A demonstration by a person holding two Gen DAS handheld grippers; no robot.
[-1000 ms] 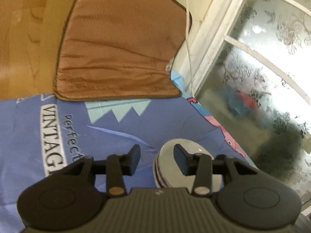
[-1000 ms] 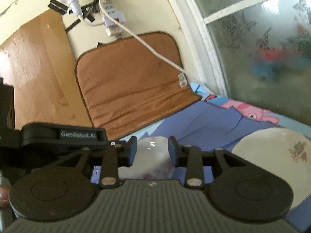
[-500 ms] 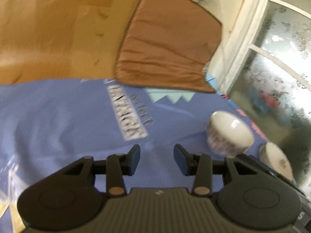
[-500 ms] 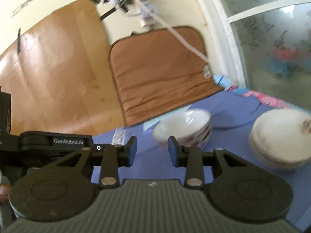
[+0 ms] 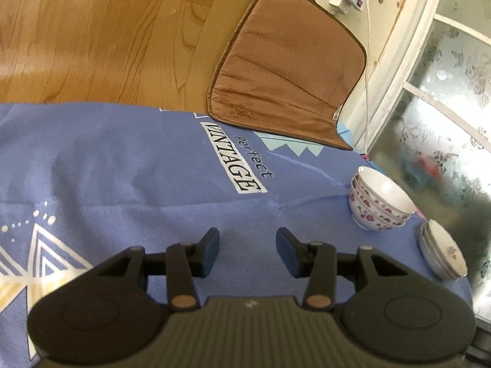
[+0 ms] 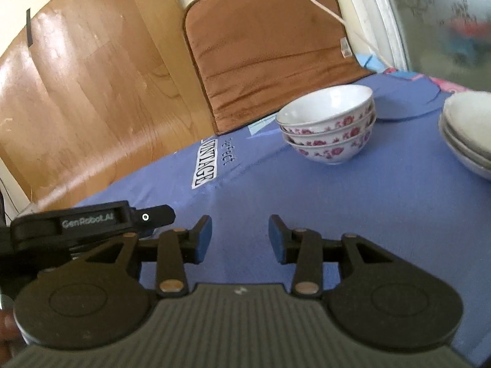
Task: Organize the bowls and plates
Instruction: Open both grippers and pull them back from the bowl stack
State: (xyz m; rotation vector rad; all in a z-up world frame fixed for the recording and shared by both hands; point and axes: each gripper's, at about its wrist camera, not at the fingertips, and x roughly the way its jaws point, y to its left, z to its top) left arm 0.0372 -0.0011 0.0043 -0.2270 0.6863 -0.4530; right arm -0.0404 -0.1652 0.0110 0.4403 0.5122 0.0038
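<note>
1. left gripper (image 5: 248, 251): jaws apart with nothing between them, having just been opening a little; it pointed down over bare blue cloth (image 5: 122, 178).
2. right gripper (image 6: 240, 239): jaws likewise apart and empty, also just been opening; it too hung over bare cloth.
3. stack of flowered bowls (image 6: 328, 122): three nested, upright, standing on the cloth toward the far right of the table near the window. from the right gripper it lay ahead and somewhat to the right; from the left gripper it lay well off to the right.
4. stack of plates (image 6: 466, 128): pale, piled just beside the bowls on their right, at the table edge.
5. key relation: both stacks sat apart from both grippers, with open cloth between. by my judgement the right gripper was the nearer to the bowls and the plates.
6. status, as judged: bowls and plates appeared already sorted into their own piles, neither touched by a gripper.
7. brown cushion (image 5: 285, 70): propped behind the table, clear of the crockery.
</note>
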